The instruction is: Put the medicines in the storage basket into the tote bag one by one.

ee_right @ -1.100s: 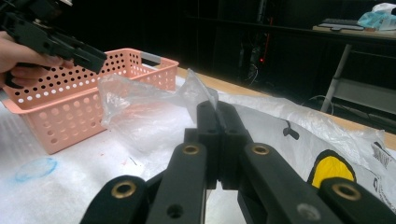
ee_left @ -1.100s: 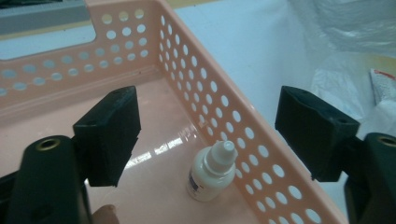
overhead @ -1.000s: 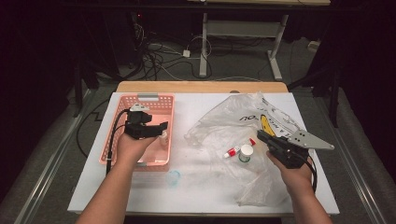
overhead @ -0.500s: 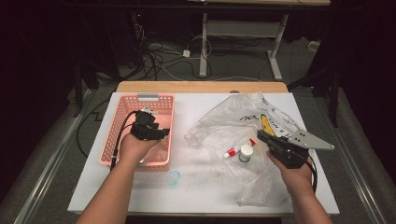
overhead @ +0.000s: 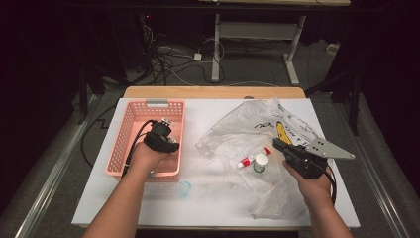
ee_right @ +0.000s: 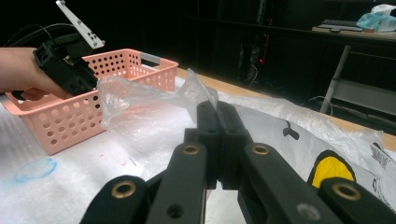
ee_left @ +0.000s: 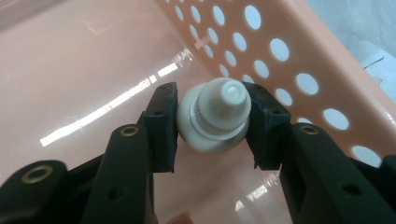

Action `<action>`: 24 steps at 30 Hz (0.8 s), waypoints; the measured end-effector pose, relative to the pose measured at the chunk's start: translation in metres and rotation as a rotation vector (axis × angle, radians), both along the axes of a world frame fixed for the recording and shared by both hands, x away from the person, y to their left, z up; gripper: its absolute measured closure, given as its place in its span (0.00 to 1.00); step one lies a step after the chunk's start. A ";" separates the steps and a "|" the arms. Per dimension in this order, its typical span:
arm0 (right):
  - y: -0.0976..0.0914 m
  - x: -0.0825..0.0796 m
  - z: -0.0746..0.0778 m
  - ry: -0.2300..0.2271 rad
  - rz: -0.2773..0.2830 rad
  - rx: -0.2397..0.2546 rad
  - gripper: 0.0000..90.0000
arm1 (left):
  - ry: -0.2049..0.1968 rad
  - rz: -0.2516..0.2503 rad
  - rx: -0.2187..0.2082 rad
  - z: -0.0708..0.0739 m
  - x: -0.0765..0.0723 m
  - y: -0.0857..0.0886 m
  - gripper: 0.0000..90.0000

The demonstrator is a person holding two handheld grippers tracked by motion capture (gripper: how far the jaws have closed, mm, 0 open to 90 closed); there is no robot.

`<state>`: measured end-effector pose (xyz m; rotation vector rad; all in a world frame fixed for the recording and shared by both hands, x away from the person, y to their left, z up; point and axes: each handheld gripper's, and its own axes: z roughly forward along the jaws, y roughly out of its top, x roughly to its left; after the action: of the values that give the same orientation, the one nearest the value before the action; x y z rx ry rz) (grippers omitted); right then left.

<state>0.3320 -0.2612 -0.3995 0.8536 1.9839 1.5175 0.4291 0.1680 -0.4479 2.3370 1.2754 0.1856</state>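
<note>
While left gripper (ee_left: 212, 123), jaws just closing, clamps white bottle (ee_left: 215, 116) inside pink basket (overhead: 130, 130), right gripper (ee_right: 217, 123) pinches clear plastic bag (ee_right: 154, 109).

The basket (overhead: 128, 130) sits left of the plastic bag (overhead: 277, 198), on the table (overhead: 208, 111).

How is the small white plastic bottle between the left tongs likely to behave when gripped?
The small white plastic bottle is round, so it may twist or slip between the left tongs' flat pads. It looks small and probably light. Set on its side in the pink perforated plastic basket, it would likely roll.
</note>
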 end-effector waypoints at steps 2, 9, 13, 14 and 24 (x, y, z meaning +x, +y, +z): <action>0.000 0.000 0.000 0.000 -0.001 0.003 1.00 | -0.003 0.000 0.002 0.000 0.000 0.000 0.64; 0.000 0.000 0.001 -0.003 0.001 0.003 1.00 | -0.059 0.038 -0.044 0.013 -0.002 0.006 0.64; 0.000 0.000 0.001 -0.002 0.000 0.006 1.00 | -0.098 0.052 -0.065 0.022 -0.009 0.013 0.64; 0.000 0.000 0.001 -0.002 0.000 0.006 1.00 | -0.109 0.054 -0.066 0.024 -0.011 0.015 0.64; 0.002 -0.001 0.001 -0.002 0.001 -0.001 1.00 | -0.221 0.052 -0.131 0.038 -0.041 0.023 0.64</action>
<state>0.3312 -0.2592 -0.3986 0.8506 1.9837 1.5166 0.3885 0.1909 -0.4095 2.1087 1.2023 0.3562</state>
